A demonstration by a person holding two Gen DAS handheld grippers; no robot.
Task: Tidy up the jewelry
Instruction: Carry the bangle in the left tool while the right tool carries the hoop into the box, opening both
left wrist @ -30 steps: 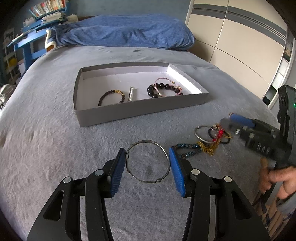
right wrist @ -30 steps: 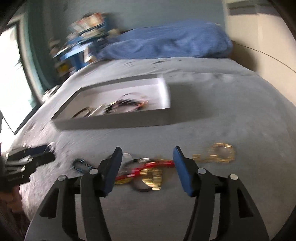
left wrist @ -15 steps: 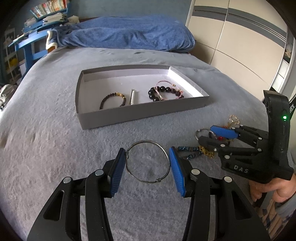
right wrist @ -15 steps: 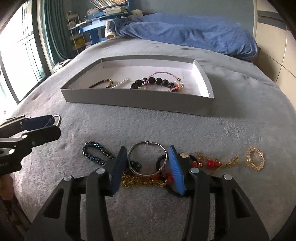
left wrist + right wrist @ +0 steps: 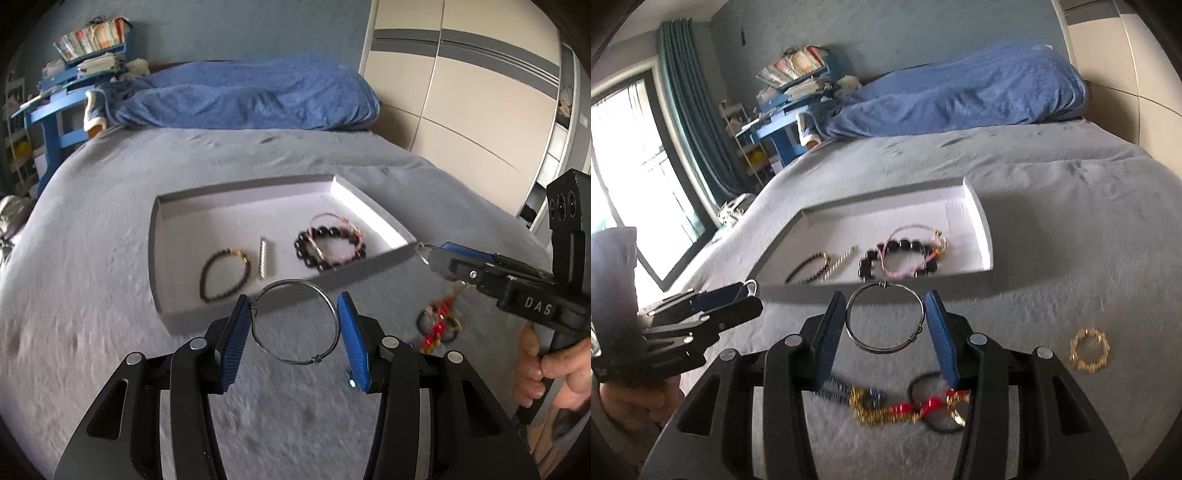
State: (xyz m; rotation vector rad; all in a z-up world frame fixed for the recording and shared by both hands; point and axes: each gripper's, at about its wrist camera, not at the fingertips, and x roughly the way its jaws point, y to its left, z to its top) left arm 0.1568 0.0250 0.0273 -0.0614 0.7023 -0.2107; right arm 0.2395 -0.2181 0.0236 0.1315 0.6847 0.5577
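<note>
My left gripper (image 5: 293,328) is shut on a thin silver wire bangle (image 5: 295,322) and holds it above the bed, just before the grey tray (image 5: 236,310). My right gripper (image 5: 884,325) is shut on a thicker silver bangle (image 5: 884,319), also lifted near the tray's front wall (image 5: 960,280). The tray holds a dark bead bracelet (image 5: 223,275), a silver bar (image 5: 263,262) and black beads with a pink cord (image 5: 330,247). Each gripper shows in the other's view: the right one (image 5: 428,253), the left one (image 5: 750,291).
On the grey bedspread lie a tangle of gold chain, red beads and a black band (image 5: 916,406), a blue beaded piece (image 5: 842,391) and a gold ring bracelet (image 5: 1089,349). A blue duvet (image 5: 251,96) lies at the bed's head. Wardrobe doors (image 5: 461,92) stand at right.
Both grippers have risen and moved toward the tray. My right gripper closed on the thicker silver bangle and lifted it off the pile. The left still holds its wire bangle.
</note>
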